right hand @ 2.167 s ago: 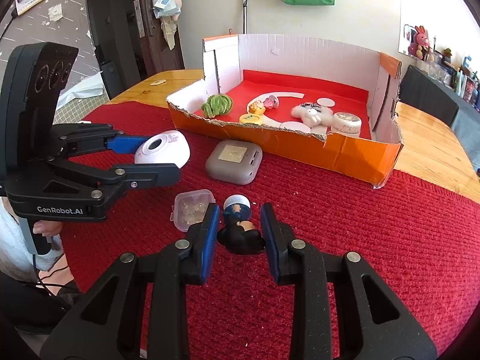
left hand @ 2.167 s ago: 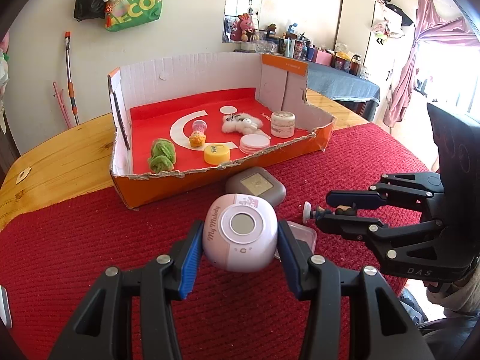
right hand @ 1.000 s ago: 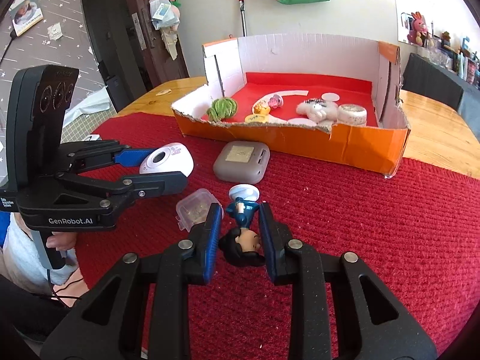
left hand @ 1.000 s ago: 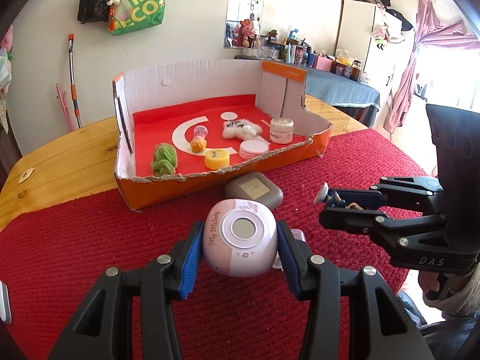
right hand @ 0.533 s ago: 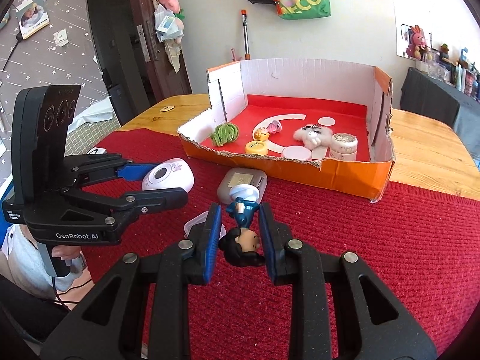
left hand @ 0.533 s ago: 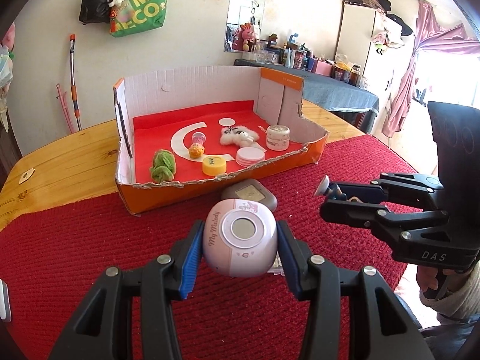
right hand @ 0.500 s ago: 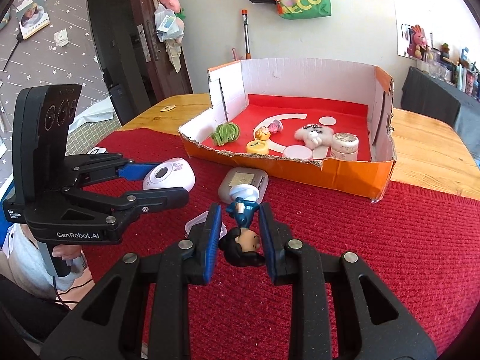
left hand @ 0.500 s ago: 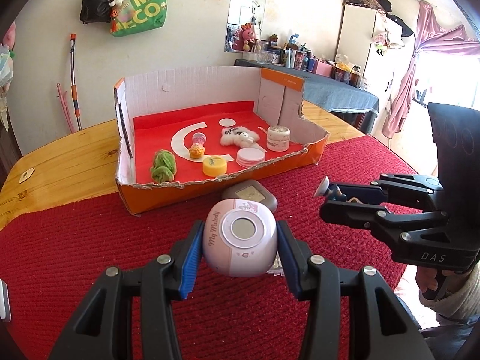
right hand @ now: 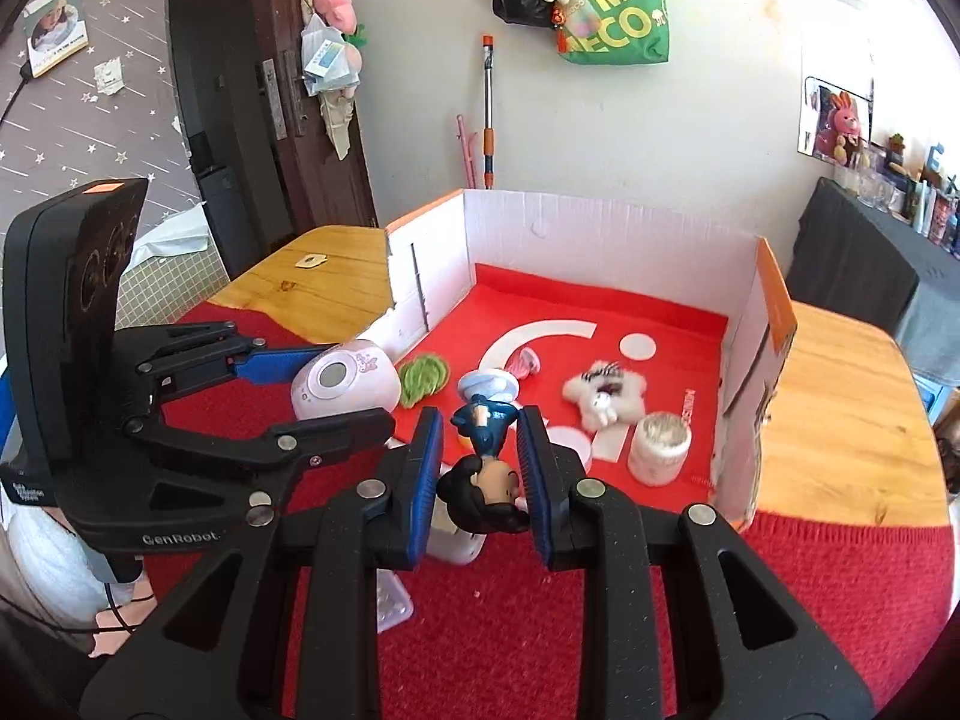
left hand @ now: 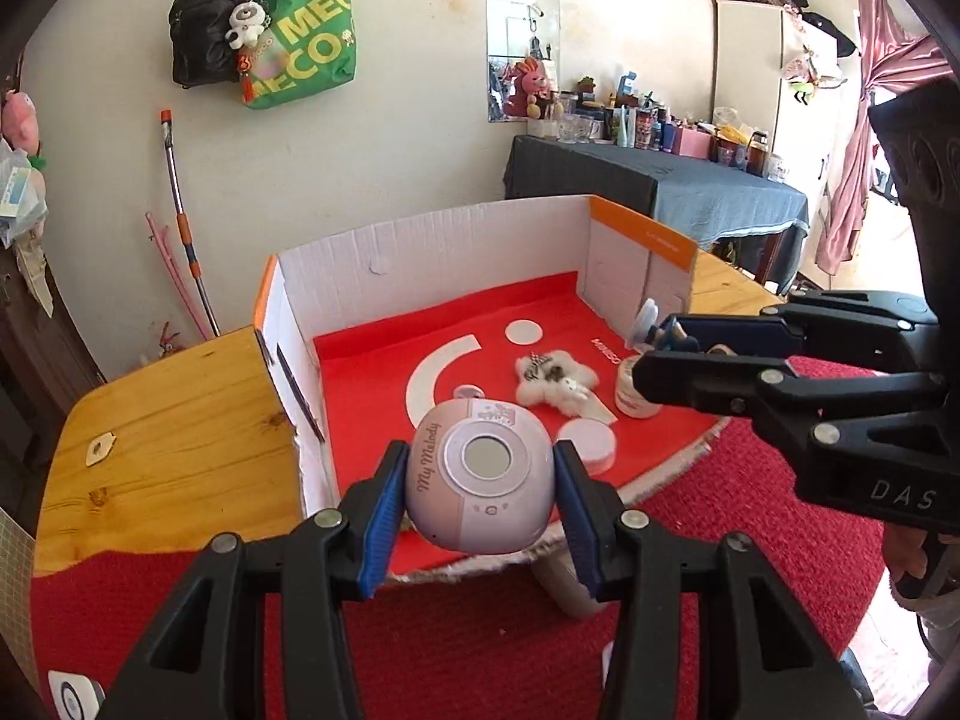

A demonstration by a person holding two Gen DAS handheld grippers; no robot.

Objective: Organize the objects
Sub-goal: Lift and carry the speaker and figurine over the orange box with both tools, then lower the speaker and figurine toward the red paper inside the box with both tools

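Tongs (left hand: 478, 501) level above box (left hand: 420, 240)

Domestic living room: wooden table (left hand: 180, 420) with red cloth (right hand: 840, 600), tote bag (left hand: 300, 42) on wall, mirror (left hand: 522, 30), cluttered side table (left hand: 654, 180), wardrobe (left hand: 780, 72), curtain (left hand: 864, 120).

Left gripper (left hand: 480, 510) clamps a pink round gadget (left hand: 478, 476) (lettered "My Melody") above the near edge of an open cardboard box (left hand: 420, 252) on a wooden table (left hand: 174, 420).
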